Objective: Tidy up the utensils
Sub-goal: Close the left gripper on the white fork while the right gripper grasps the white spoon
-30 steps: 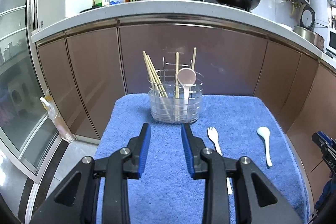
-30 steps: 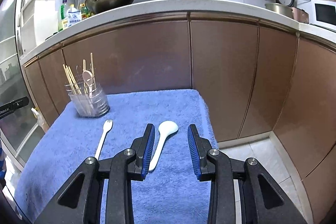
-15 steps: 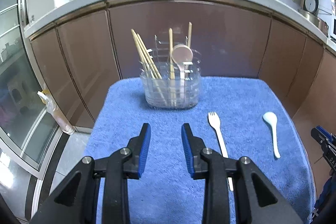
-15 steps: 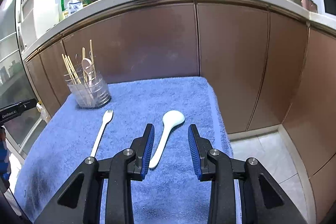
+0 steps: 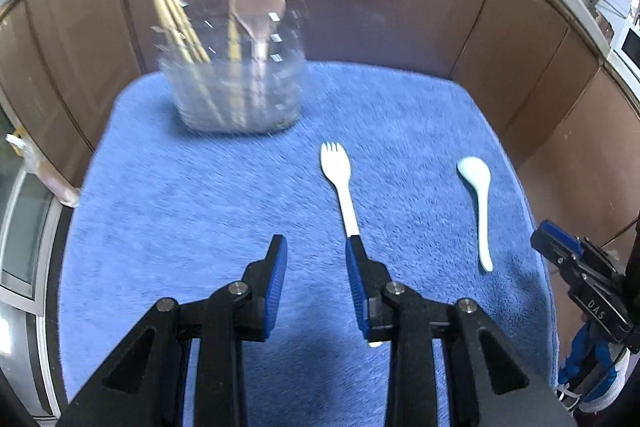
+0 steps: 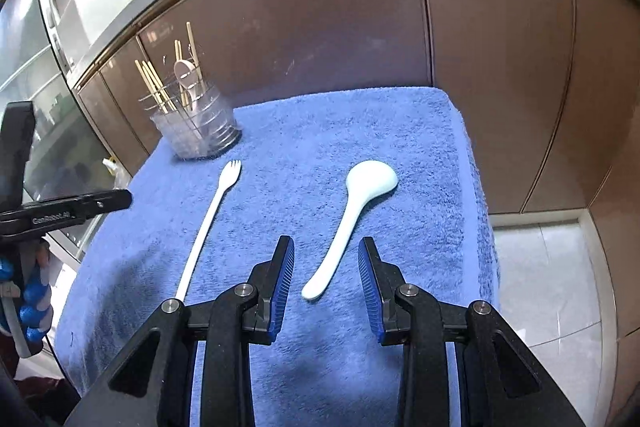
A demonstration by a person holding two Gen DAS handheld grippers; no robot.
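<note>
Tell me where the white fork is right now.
The white fork lies flat on the blue towel, left of the pale spoon, tines pointing toward the clear utensil holder. In the left wrist view its handle runs under the left gripper.

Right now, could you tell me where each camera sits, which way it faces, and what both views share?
Left wrist: on the left gripper, facing the holder; its open fingers show, fork handle behind the right one.
Right wrist: on the right gripper, facing the cabinets; open fingers flank the spoon handle.
Shared: blue towel, holder, fork, spoon; each sees the other gripper.
</note>
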